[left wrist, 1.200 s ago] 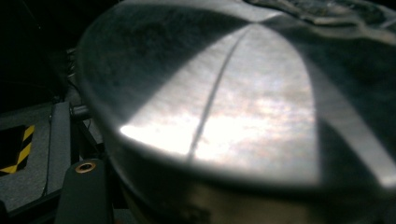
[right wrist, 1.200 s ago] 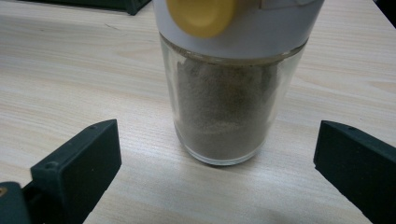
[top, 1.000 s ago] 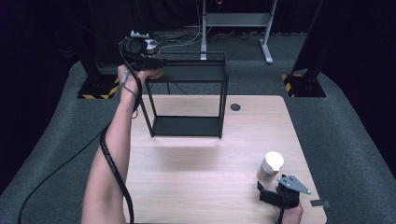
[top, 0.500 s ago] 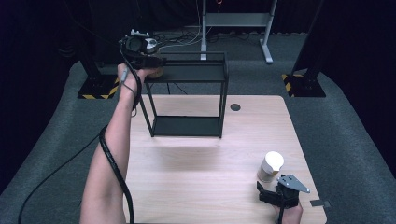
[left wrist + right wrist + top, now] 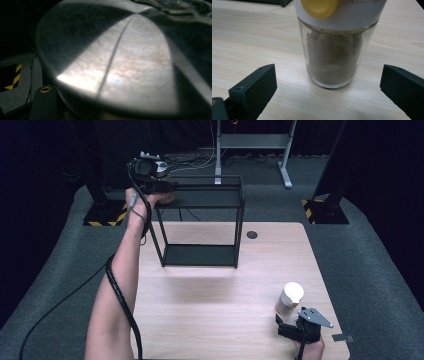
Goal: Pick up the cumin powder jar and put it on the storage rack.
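- The left gripper (image 5: 165, 187) is raised to the top shelf of the black wire rack (image 5: 200, 227) at the far side of the worktop (image 5: 200, 310). It sits against a brownish round object (image 5: 167, 197) there — seemingly placing it on or lifting it off the shelf.
- Its own view has a dull metal surface (image 5: 112, 57) pressed close to the lens, so I cannot tell whether its jaws are clamped or slack.
- The right gripper (image 5: 290, 330) rests low at the near right corner, jaws spread wide and holding nothing, lined up on the glass jar (image 5: 334, 57) just beyond them — likely readied for a grasp.
- The jar stands upright on the worktop, apart from both jaws, and is filled nearly to its white cap (image 5: 342, 12) with brown powder; the cap carries a yellow button.
- The rack's lower shelf looks bare.
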